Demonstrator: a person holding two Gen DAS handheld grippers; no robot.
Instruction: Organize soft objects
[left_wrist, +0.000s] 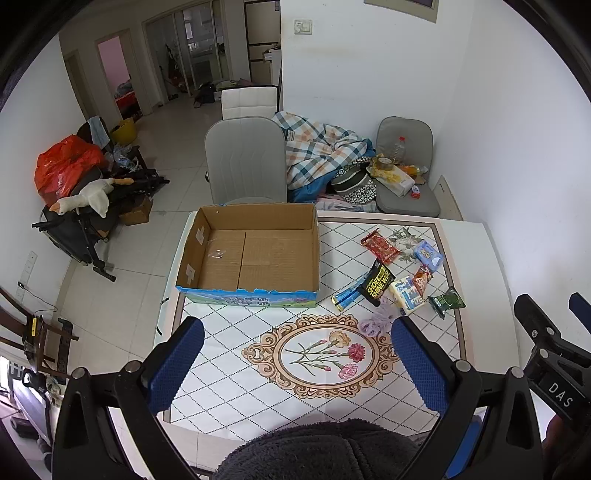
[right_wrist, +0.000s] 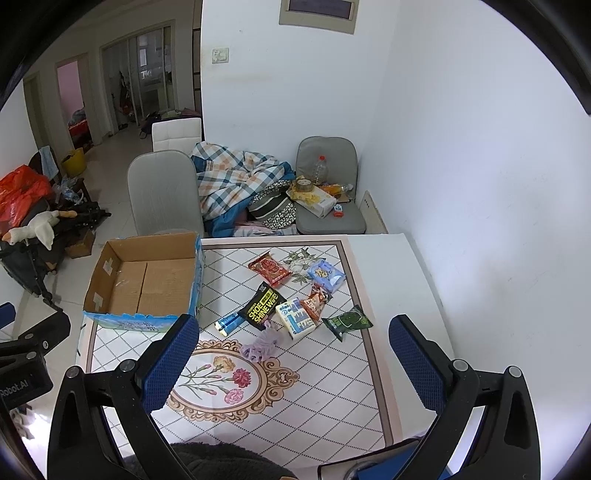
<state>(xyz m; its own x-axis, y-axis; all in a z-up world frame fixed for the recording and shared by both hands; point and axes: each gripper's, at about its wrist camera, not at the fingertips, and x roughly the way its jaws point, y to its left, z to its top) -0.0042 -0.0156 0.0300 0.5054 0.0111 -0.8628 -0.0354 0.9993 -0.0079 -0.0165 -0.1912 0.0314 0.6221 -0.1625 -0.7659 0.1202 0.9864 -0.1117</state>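
Box (left_wrist: 255, 254) floor — seemingly bare

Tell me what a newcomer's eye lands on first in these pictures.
First the open cardboard box, empty, on the table's far left corner. Next the bright cluster of soft packets to its right, with the black shoe shine wipes pack and the lilac scrunchie nearest. Both hand-held grippers, left and right, hang open above the table.
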